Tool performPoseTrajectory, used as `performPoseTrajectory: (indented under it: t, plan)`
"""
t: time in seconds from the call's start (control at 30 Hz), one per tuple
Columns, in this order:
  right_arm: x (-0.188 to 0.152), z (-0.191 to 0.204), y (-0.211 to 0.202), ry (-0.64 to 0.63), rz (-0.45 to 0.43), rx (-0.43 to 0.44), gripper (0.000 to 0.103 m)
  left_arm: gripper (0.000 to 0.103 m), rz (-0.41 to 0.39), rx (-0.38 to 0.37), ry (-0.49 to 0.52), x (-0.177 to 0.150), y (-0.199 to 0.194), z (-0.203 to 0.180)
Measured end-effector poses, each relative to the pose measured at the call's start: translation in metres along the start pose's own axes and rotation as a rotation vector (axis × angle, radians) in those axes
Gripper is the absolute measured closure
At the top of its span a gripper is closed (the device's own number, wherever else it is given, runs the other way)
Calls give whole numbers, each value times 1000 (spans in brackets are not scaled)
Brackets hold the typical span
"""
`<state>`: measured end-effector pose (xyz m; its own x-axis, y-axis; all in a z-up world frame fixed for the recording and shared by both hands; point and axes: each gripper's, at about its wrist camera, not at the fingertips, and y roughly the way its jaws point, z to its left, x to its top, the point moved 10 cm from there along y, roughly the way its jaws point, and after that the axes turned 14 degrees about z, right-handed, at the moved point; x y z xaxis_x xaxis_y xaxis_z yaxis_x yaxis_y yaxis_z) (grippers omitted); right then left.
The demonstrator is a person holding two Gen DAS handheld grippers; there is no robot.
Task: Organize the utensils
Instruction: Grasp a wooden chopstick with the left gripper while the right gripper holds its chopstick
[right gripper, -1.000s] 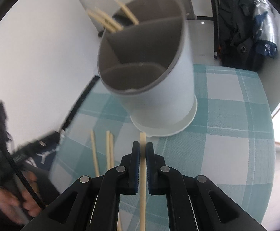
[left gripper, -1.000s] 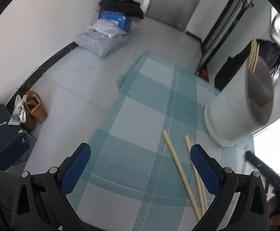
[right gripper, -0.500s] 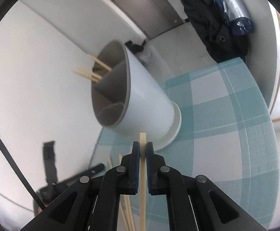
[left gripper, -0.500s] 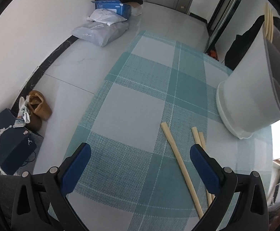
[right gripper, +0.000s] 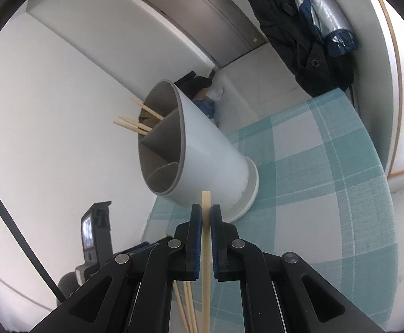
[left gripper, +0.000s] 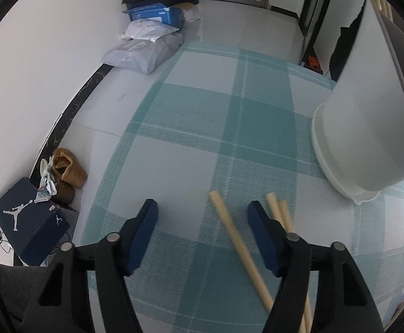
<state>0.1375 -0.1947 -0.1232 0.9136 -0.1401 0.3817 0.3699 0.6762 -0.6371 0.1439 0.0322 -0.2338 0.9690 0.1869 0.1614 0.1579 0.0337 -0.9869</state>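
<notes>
My left gripper (left gripper: 202, 216) hangs over the teal checked tablecloth (left gripper: 229, 127), its jaws closing. One wooden chopstick (left gripper: 238, 241) lies on the cloth between them, untouched by the pads. A pair of chopsticks (left gripper: 281, 212) lies just beyond the right finger. The white divided utensil holder (left gripper: 368, 127) stands at the right. In the right wrist view my right gripper (right gripper: 206, 219) is shut on a chopstick (right gripper: 206, 238), its tip near the base of the holder (right gripper: 202, 155). Several chopsticks (right gripper: 138, 119) stick out of the holder's far compartment.
The tablecloth's edge drops to a grey tiled floor (left gripper: 96, 105). On the floor are a dark blue shoe box (left gripper: 27, 224), brown shoes (left gripper: 68, 172), grey parcels (left gripper: 143, 52) and a blue box (left gripper: 157, 14). Dark coats (right gripper: 299, 27) hang near a door.
My left gripper's jaws have narrowed and drifted so one chopstick now lies between them. The right gripper has rolled with its chopstick, so the holder looks tilted and farther off.
</notes>
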Motion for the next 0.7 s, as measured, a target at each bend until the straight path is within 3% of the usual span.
performPoseTrajectory:
  t: [0.23, 0.4, 0.5, 0.7]
  plan:
    - [1, 2, -8, -14, -18, 1, 97, 69, 6, -14, -17, 4, 0, -8]
    - [1, 1, -12, -12, -23, 4, 97, 91, 11, -19, -34, 6, 1, -13]
    - [2, 3, -15, -18, -33, 2, 97, 98, 11, -29, -41, 6, 1, -16]
    - [2, 5, -19, -31, -45, -5, 97, 100, 11, -57, -65, 6, 1, -17]
